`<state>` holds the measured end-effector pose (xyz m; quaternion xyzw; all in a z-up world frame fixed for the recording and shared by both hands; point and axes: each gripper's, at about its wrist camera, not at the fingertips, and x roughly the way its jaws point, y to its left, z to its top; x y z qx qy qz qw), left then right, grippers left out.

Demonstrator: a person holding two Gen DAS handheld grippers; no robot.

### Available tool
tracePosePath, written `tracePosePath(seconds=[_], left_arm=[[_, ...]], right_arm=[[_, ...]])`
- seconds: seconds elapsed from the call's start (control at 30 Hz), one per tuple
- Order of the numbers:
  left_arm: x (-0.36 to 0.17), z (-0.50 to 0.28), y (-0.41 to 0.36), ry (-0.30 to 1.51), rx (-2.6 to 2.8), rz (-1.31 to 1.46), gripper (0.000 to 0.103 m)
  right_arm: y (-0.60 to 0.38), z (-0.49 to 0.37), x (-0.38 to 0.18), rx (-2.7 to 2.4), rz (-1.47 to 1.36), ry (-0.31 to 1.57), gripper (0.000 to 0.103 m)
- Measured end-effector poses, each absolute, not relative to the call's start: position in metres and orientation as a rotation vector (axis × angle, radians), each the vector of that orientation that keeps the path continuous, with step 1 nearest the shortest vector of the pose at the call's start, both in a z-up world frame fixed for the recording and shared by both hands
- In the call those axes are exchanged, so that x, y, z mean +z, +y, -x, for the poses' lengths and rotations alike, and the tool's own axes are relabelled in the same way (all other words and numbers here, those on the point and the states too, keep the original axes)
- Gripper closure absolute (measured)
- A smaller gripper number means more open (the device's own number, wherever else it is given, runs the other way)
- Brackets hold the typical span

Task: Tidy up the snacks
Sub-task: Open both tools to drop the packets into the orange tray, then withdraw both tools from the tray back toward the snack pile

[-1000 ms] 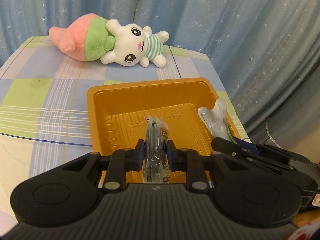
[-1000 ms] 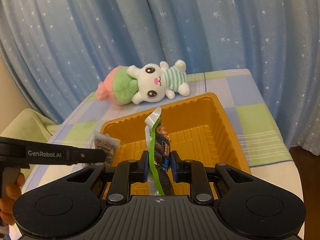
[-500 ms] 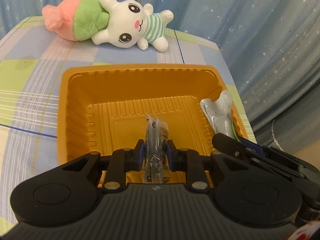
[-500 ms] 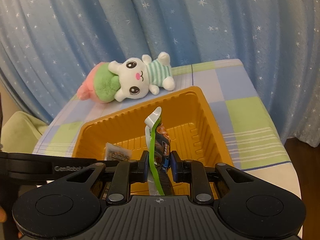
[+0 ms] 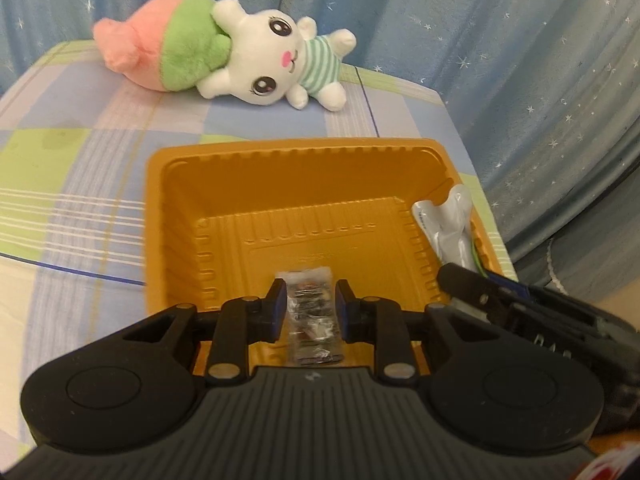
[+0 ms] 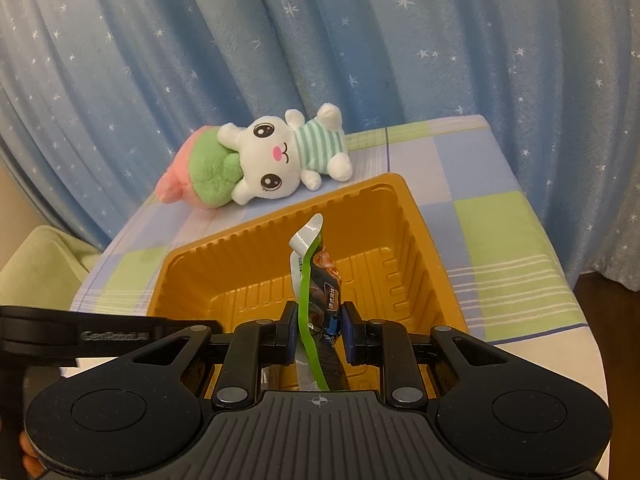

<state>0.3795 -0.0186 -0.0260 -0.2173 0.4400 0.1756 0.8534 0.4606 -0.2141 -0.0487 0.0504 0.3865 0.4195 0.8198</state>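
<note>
An orange plastic tray (image 5: 280, 184) sits on the checked tablecloth. My left gripper (image 5: 310, 304) hovers low over the tray's near end and its jaws are opening. A clear packet of dark snacks (image 5: 314, 320) lies flat between them on the tray floor, and the pads no longer pinch it. My right gripper (image 6: 320, 320) is shut on a green-edged, silver and dark snack packet (image 6: 306, 264), held upright over the tray (image 6: 400, 220). In the left wrist view that packet's silver end (image 5: 448, 224) leans by the tray's right wall.
A pink, green and white plush toy (image 5: 224, 56) lies on the table behind the tray. Blue starred curtains (image 6: 320, 40) hang behind and to the right. The table's right edge runs close beside the tray. The left gripper's black body (image 6: 100, 334) crosses the right wrist view.
The left jaws have parted, and the clear packet has gone from edge-on in their pinch to lying flat in the tray. The right gripper still holds its packet.
</note>
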Motion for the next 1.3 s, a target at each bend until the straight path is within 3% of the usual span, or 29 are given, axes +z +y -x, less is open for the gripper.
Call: tracePosePath(seconds=[0.47, 0.53, 0.6, 0.7, 0.97, 1.3], left_arm=[[-0.015, -0.338, -0.009, 0.897, 0.410, 0.396, 0.073], [-0.013, -0.331, -0.008, 0.894, 0.417, 0.394, 0.072], [-0.010, -0.322, -0.007, 0.888, 0.416, 0.392, 0.071], [-0.006, -0.307, -0.007, 0.881, 0.407, 0.387, 0.069], [0.004, -0.255, -0.013, 0.864, 0.379, 0.370, 0.062], [0.010, -0.191, -0.020, 0.865, 0.333, 0.363, 0.058]], right_arm=[[-0.197, -0.462, -0.051, 0.925, -0.127, 0.810, 0.079], [-0.198, -0.461, -0.051, 0.918, -0.136, 0.812, 0.074], [-0.202, -0.459, -0.049, 0.915, -0.145, 0.811, 0.059], [-0.210, -0.450, -0.044, 0.909, -0.138, 0.782, 0.050], [-0.236, -0.411, -0.038, 0.910, -0.104, 0.771, 0.039], [-0.266, -0.346, -0.032, 0.891, -0.132, 0.796, 0.035]])
